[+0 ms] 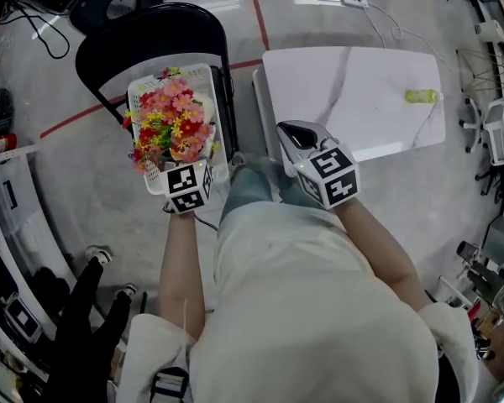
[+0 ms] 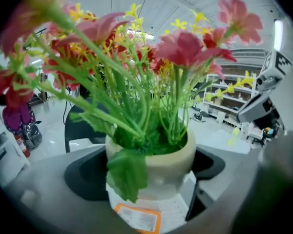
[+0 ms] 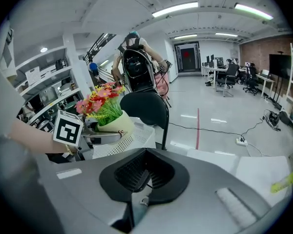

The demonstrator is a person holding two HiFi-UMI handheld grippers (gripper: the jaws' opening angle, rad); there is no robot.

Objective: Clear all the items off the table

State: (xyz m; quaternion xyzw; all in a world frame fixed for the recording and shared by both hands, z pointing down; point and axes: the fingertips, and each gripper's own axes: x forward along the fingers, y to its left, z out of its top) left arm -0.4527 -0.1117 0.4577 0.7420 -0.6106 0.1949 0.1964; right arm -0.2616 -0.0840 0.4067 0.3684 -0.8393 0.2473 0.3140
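The left tongs (image 1: 178, 168) are closed on a cream flower pot (image 2: 158, 172), one jaw pressed to each side of its round body. The pot stands upright in the grip, and its pink, red and yellow flowers and green stems fill most of the left gripper view. The pot is off the table (image 1: 344, 91) and held over a white perforated basket (image 1: 208, 82), which sits on the seat of a black chair (image 1: 151, 32) just to the left of the table. The basket's mesh and an orange label show directly under the pot's base (whether the base touches the basket cannot be told).

The right tongs (image 3: 141, 172) are shut, their jaws brought together with nothing between them. In the head view they hang over the near left corner of the table, pointing down and forward, well apart from the pot. The right gripper view looks across at the left tongs and the pot above the basket, with the chair's back behind them.

The table is white with faint grey veins. One thing lies on it: a small yellow-green object (image 1: 421, 96) near its far right edge, well apart from both tongs. What it is cannot be made out.
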